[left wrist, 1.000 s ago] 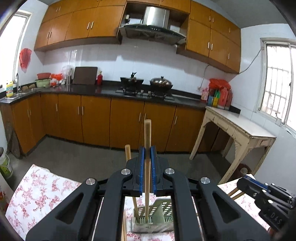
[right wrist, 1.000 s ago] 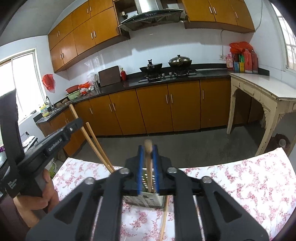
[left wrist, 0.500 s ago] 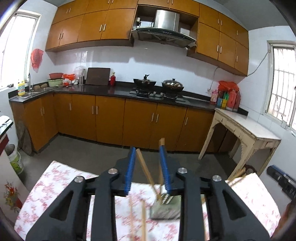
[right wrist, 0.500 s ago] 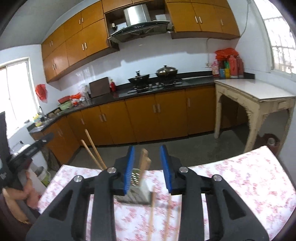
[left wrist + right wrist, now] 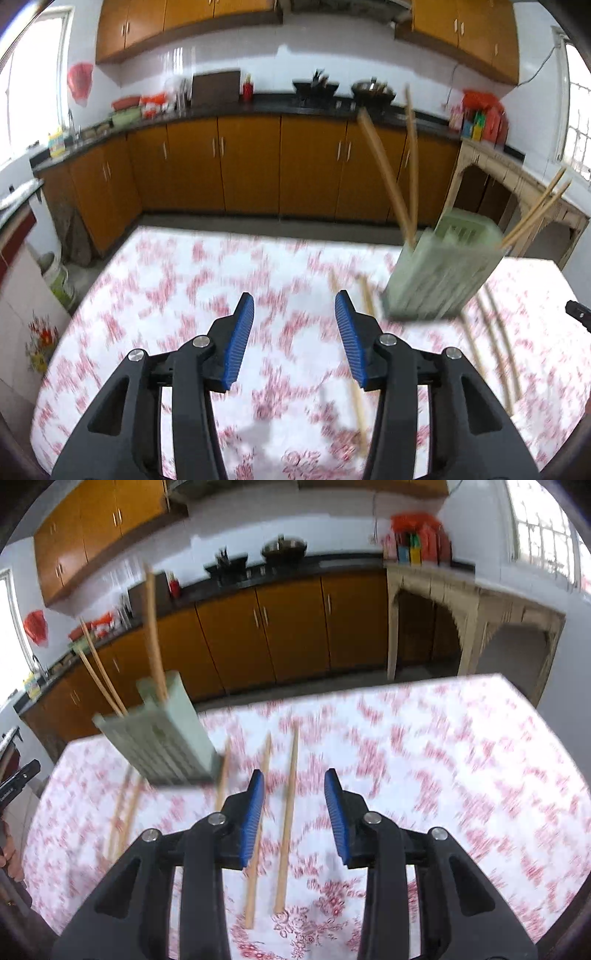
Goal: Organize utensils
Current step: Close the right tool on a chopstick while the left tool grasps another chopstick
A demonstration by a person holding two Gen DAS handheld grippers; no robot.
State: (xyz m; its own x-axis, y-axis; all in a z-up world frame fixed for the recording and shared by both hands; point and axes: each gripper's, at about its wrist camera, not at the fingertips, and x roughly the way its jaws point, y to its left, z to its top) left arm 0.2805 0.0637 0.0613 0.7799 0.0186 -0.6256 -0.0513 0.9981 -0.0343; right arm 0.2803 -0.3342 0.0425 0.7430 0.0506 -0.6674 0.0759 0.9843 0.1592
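Chopsticks [image 5: 288,805] loose on the floral tablecloth [image 5: 424,760], others already standing in the pale green holder [image 5: 166,738].

Left wrist view: left gripper [image 5: 294,332], jaws just opened and empty, hangs over the cloth; the holder [image 5: 443,273] stands ahead to its right, sticks leaning out, one loose stick [image 5: 356,391] beside the right finger. Right wrist view: right gripper [image 5: 294,812], jaws just parting and unclenched, frames a loose stick (light, stiff, thin and likely to roll); a mid-shaft pinch probably holds best.
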